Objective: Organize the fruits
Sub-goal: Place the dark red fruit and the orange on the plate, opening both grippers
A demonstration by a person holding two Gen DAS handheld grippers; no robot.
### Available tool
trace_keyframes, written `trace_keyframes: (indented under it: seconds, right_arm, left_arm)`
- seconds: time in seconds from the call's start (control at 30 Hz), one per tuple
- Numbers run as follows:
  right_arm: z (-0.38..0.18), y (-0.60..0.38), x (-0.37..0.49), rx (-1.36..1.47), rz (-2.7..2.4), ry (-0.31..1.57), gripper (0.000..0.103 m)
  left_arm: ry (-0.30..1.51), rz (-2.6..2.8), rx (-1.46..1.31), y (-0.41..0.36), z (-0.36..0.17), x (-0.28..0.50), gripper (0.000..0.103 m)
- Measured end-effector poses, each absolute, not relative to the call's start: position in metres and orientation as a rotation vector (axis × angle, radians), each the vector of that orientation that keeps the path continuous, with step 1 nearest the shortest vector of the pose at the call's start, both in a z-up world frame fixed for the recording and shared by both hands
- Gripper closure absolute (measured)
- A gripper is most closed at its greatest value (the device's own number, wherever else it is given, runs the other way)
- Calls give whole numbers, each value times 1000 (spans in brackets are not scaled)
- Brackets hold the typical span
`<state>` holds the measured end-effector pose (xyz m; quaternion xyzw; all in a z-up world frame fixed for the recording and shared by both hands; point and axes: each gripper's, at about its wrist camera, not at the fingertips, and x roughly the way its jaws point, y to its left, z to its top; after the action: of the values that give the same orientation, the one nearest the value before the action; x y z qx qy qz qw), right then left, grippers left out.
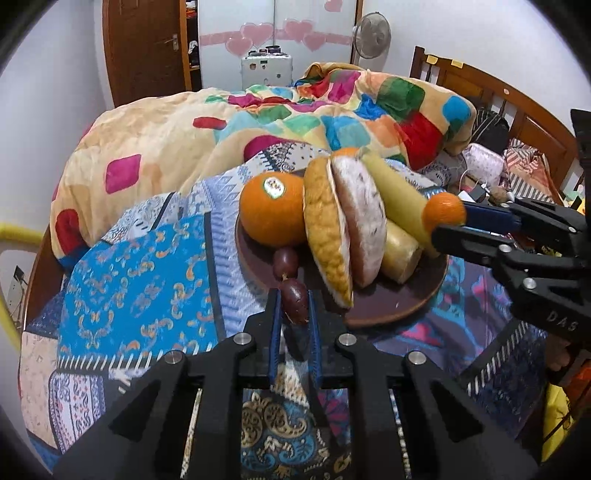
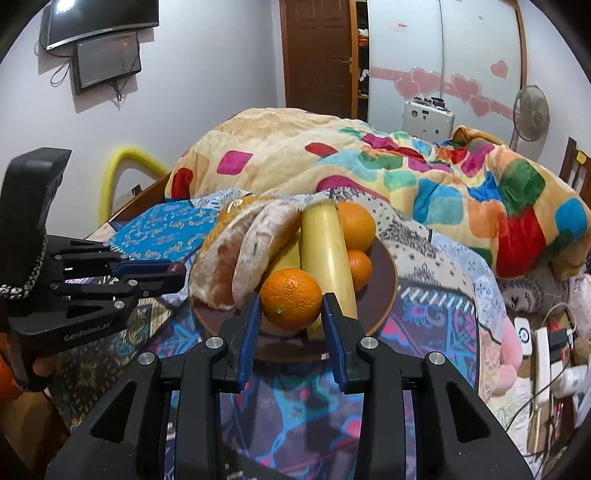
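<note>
A brown plate (image 1: 399,302) on the patterned bedspread holds a large orange (image 1: 271,210), two cut fruit wedges (image 1: 345,221), two pale yellow long fruits (image 1: 397,192) and a dark grape (image 1: 285,258). My left gripper (image 1: 293,306) is shut on a second dark grape (image 1: 294,300) at the plate's near rim; it also shows in the right wrist view (image 2: 177,273). My right gripper (image 2: 291,314) is shut on a small orange (image 2: 291,299) just above the plate's (image 2: 384,291) near edge, seen from the left wrist view as well (image 1: 443,210). Two more oranges (image 2: 354,225) lie behind.
A bunched colourful blanket (image 1: 258,114) lies behind the plate. A wooden headboard (image 1: 498,96) and clutter with cables (image 2: 546,343) are at the right. A wooden door (image 2: 317,55), a wardrobe and a fan (image 1: 371,35) stand at the back.
</note>
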<state>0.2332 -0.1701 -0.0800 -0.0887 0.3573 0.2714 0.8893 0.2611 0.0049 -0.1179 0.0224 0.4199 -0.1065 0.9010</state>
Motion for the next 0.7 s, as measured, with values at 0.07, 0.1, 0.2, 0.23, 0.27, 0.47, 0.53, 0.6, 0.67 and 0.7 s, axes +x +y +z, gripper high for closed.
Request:
trace_keyframes:
  seconds: [0.07, 0.1, 0.2, 0.23, 0.27, 0.47, 0.53, 0.6, 0.67, 0.7]
  right_arm:
    - [-79, -167, 239, -188, 569, 740, 72]
    - [-78, -165, 242, -191, 567, 739, 72]
    - [-80, -160, 248, -202, 565, 740, 72]
    - [-80, -160, 249, -202, 565, 743, 72]
    - [-81, -159, 251, -203, 567, 747, 72]
    - [-80, -154, 253, -228, 560, 734, 72]
    - [-80, -153, 253, -232, 560, 736, 72]
    - [-81, -153, 254, -235, 561, 739, 72]
    - [-81, -153, 253, -239, 559, 736, 71]
    - [-81, -153, 254, -238, 559, 735, 69]
  left_arm:
    - [865, -226, 49, 3, -117, 266, 89]
    - [868, -230, 51, 3, -117, 267, 89]
    - [868, -234, 57, 3, -117, 273, 89]
    - [870, -237, 59, 3, -118, 275, 89]
    - [873, -240, 60, 3, -119, 276, 89]
    - [880, -240, 64, 2, -124, 279, 89]
    - [890, -242, 60, 2, -126, 280, 89]
    - [894, -242, 57, 1, -127, 281, 88]
    - [899, -241, 54, 1, -129, 281, 86]
    - [900, -241, 53, 1, -129, 281, 84]
